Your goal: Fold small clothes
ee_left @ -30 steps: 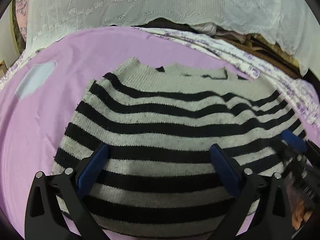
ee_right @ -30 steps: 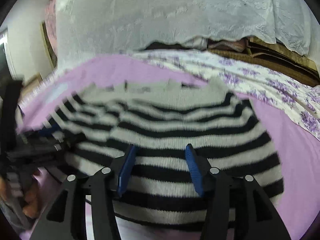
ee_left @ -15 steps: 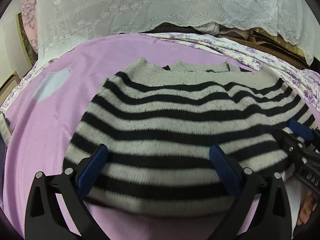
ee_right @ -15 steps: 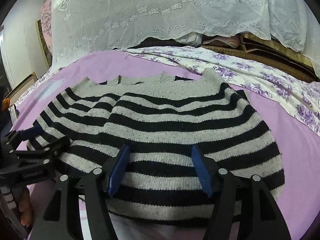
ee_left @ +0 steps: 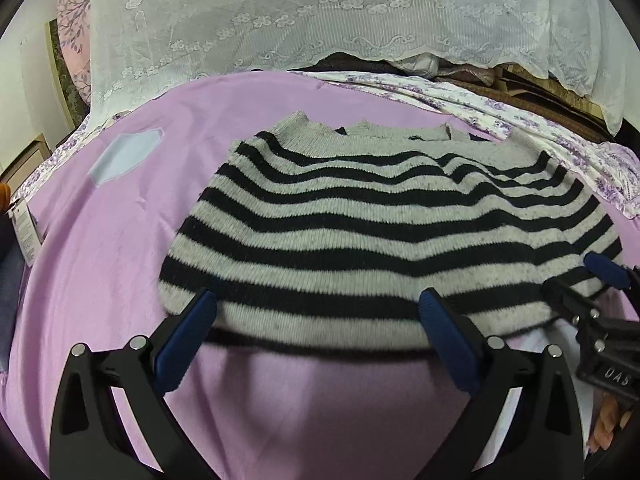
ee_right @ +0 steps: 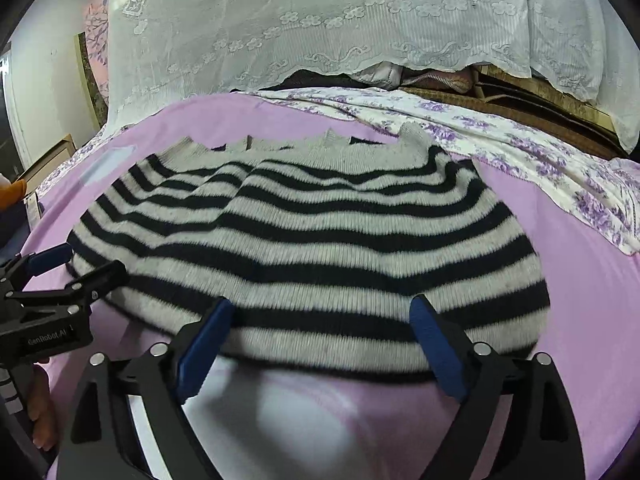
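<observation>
One striped sweater (ee_left: 384, 236) lies on the bed, spread flat on a lilac sheet (ee_left: 104, 264), its grey and black bands running across and its ribbed grey neck edge turned toward the far side. It is the only garment laid out for folding. Two grippers are in view, both at the near hem of the sweater. The left gripper (ee_left: 316, 320) stands with its two blue-padded fingers spread wide, tips just over the lower left part of the hem, nothing pinched between them. The right gripper (ee_right: 320, 328) is likewise spread wide over the lower right part of the hem, holding nothing; in the left wrist view it shows at the right edge (ee_left: 596, 300), and part of a hand gripping its handle can be seen below it. Whether the finger pads touch the knit or hover just above it cannot be told.

One pale patch (ee_left: 124, 156) sits on the sheet to the left of the sweater, apart from it. One floral cloth (ee_right: 540, 160), white with purple sprigs, lies along the far right side of the bed, beside the sweater's right shoulder. One white lace cover (ee_left: 320, 16) hangs over a stack of things behind the bed
</observation>
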{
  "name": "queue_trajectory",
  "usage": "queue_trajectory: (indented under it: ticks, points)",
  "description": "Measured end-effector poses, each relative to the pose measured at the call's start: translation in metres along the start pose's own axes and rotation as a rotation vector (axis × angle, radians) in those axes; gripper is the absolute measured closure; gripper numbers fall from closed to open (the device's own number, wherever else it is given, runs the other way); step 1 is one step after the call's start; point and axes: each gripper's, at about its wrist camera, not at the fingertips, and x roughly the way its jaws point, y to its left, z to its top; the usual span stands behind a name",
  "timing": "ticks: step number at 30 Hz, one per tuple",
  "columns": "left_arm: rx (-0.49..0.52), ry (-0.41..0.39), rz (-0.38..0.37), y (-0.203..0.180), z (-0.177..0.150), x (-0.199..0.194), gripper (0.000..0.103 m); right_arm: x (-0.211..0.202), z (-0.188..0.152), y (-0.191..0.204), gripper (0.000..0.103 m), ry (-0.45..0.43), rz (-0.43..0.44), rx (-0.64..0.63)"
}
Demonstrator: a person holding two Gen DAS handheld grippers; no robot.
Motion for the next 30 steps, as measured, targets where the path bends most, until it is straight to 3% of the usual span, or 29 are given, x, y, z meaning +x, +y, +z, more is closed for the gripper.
queue_trajectory:
  ticks: [12,23,30]
  points:
    - [-0.004,-0.082,0.038,0.0,-0.019,-0.042,0.005,-0.031,-0.031,-0.005,0.007,0.02,-0.017,0.085]
    - [0.018,-0.193,0.04,-0.008,-0.034,-0.084,0.005,-0.104,-0.034,0.006,0.004,-0.219,-0.067,0.061]
    - [0.017,-0.223,0.08,-0.009,-0.029,-0.101,0.005,-0.132,-0.028,0.004,0.004,-0.272,-0.017,0.098]
